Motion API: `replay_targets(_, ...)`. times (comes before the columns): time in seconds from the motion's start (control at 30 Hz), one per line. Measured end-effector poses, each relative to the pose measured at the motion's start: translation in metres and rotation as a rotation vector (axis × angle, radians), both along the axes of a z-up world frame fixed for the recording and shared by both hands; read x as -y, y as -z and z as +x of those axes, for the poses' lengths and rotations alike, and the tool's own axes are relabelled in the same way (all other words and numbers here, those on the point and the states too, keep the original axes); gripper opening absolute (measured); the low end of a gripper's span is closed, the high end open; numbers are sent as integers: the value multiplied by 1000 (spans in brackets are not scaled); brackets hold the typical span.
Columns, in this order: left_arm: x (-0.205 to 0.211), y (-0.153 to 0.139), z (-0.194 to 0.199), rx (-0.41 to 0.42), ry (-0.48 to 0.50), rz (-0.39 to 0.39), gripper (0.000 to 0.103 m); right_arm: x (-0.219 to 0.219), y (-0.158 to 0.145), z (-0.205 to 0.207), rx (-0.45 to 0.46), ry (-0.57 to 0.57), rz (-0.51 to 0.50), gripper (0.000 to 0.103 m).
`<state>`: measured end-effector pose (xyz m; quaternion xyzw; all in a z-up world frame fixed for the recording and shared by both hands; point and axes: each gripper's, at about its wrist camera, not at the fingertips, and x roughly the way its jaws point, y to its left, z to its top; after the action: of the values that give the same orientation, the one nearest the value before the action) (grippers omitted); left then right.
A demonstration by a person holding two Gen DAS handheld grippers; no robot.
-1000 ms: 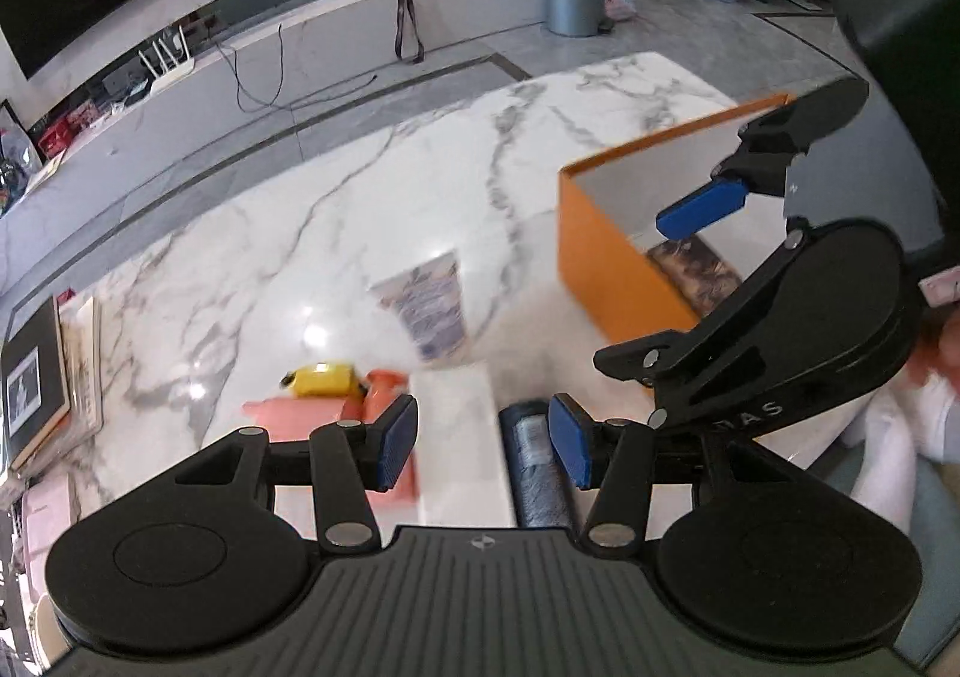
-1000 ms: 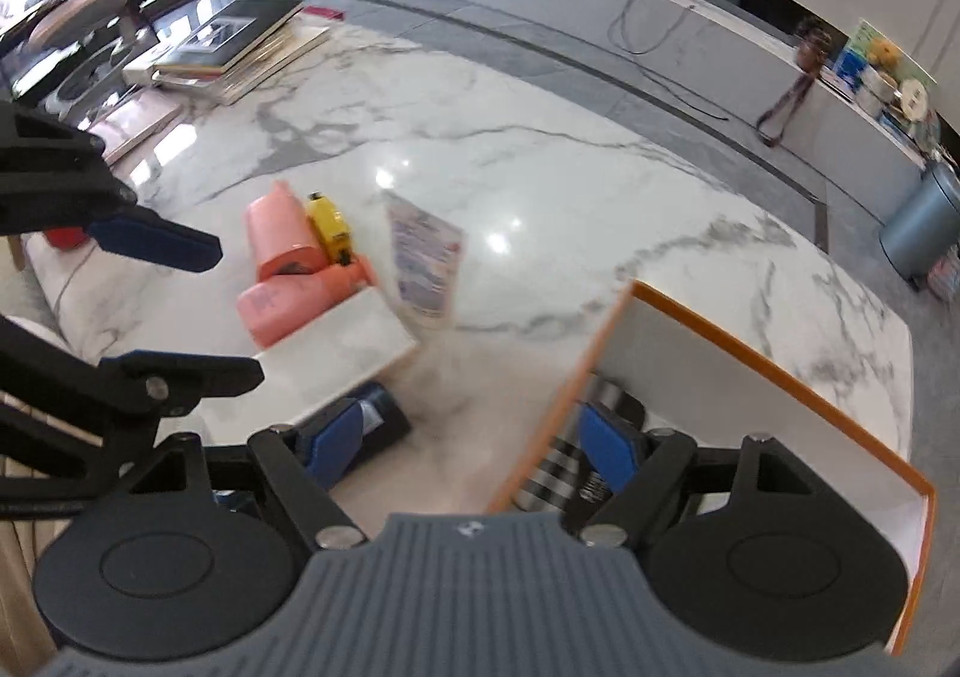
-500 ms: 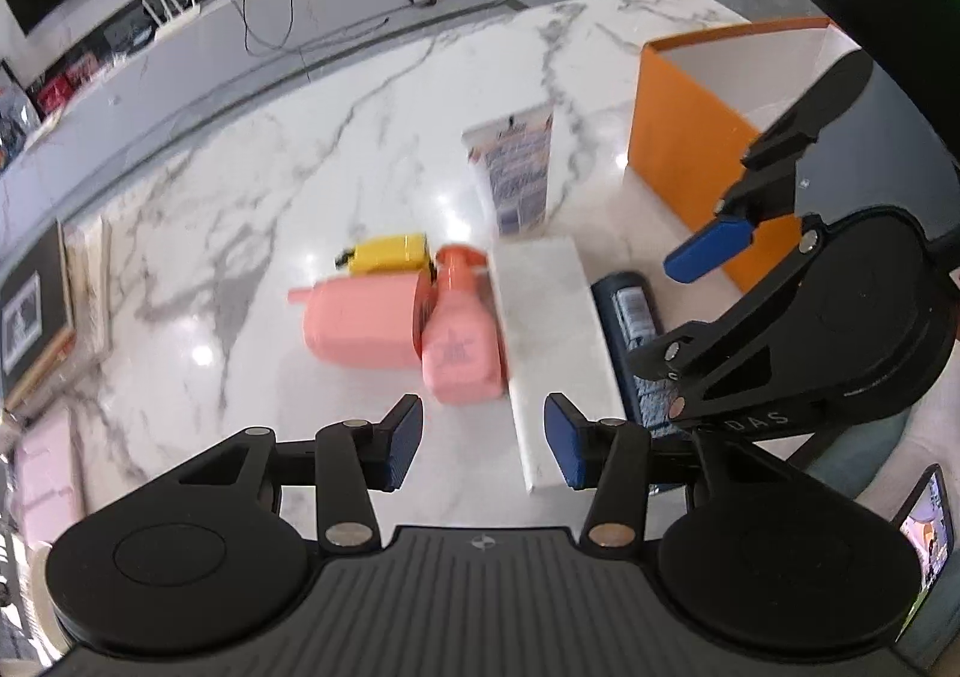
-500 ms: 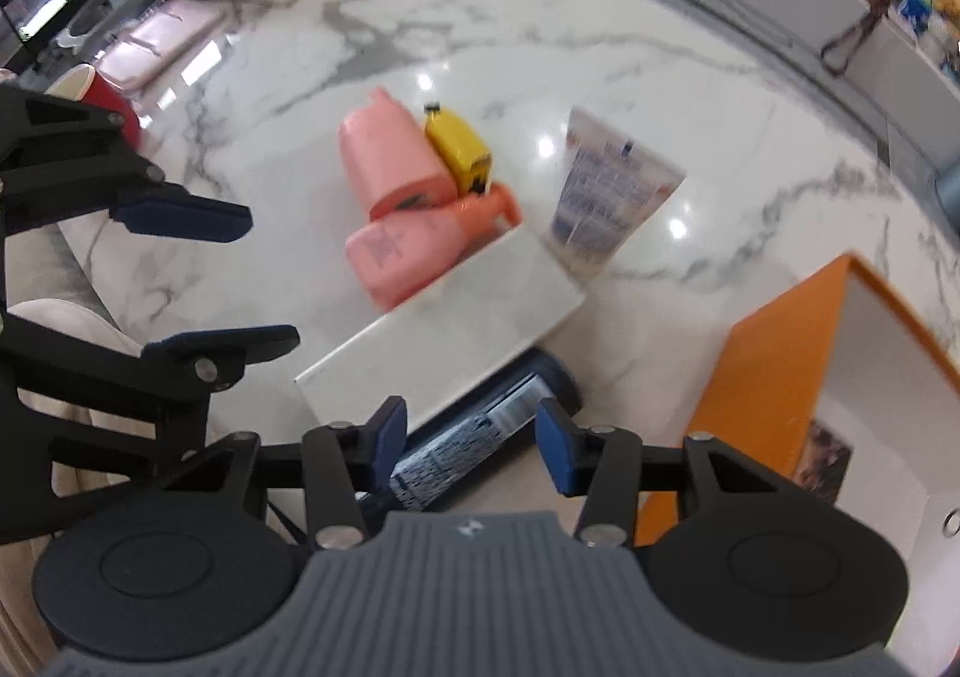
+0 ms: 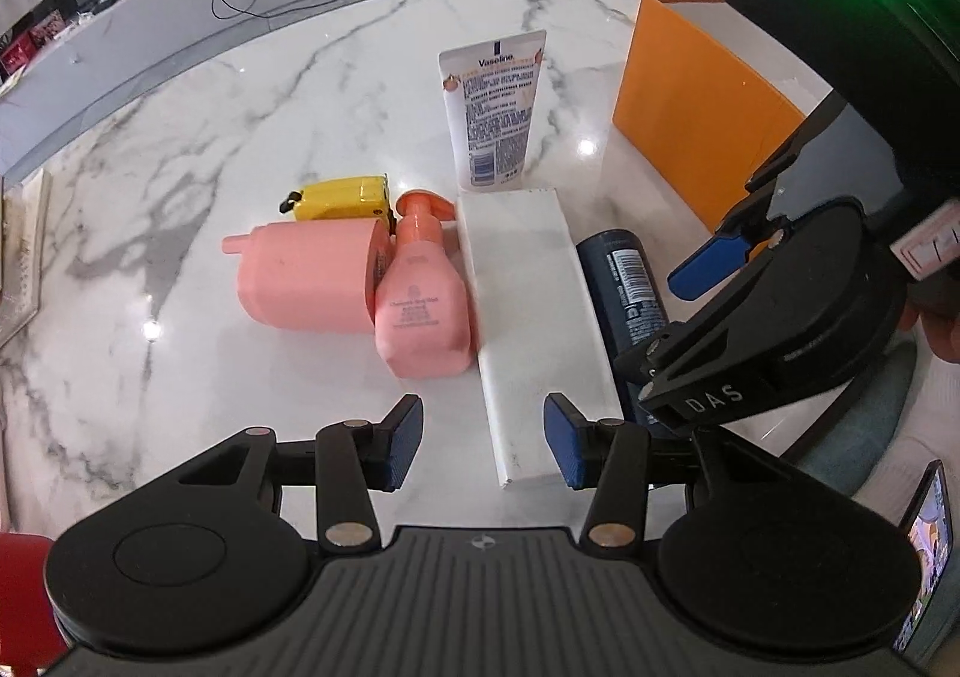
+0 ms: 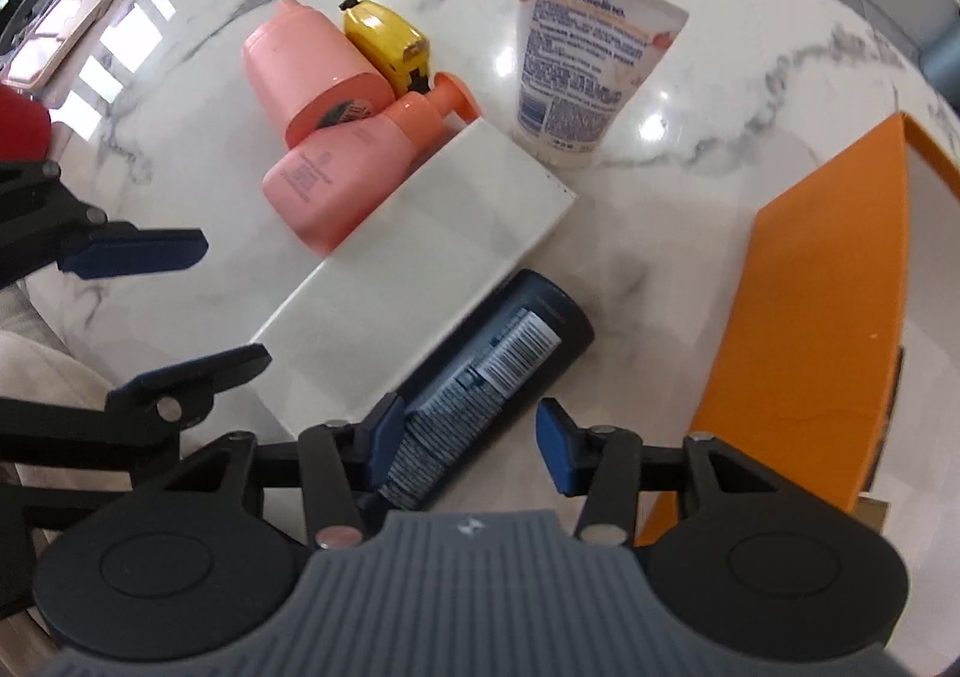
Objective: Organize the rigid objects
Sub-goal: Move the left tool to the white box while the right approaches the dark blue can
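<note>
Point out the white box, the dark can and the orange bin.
white box [image 5: 528, 311], left wrist view, middle of its top face
dark can [image 6: 504, 353], right wrist view, on the barcode label
orange bin [image 6: 816, 329], right wrist view, outer side wall

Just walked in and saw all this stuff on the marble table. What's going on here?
A person holds a gripper in each hand over a cluster of toiletries. Both are open and hold nothing. The right gripper is lined up around the near end of the dark blue bottle, which lies beside the white box. The left gripper hovers near that box's end. The orange box stands open to the right, and none of these items is in it yet.
</note>
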<state>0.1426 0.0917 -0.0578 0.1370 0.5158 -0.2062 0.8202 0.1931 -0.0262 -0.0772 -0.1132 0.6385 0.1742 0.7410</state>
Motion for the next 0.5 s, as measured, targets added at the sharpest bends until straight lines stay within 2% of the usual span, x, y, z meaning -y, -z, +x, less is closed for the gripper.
replay_targets(0.2, 0, 6, 7, -15, 5, -12, 57, -2, 6, 7, 1, -25, -14, 48)
replay_targets(0.37, 8, 14, 12, -32, 29, -22, 66, -7, -1, 14, 60, -105, -76, 34)
replay_targets(0.5, 22, 22, 16, -52, 44, -11, 68, -3, 2, 24, 43, -106, -71, 36)
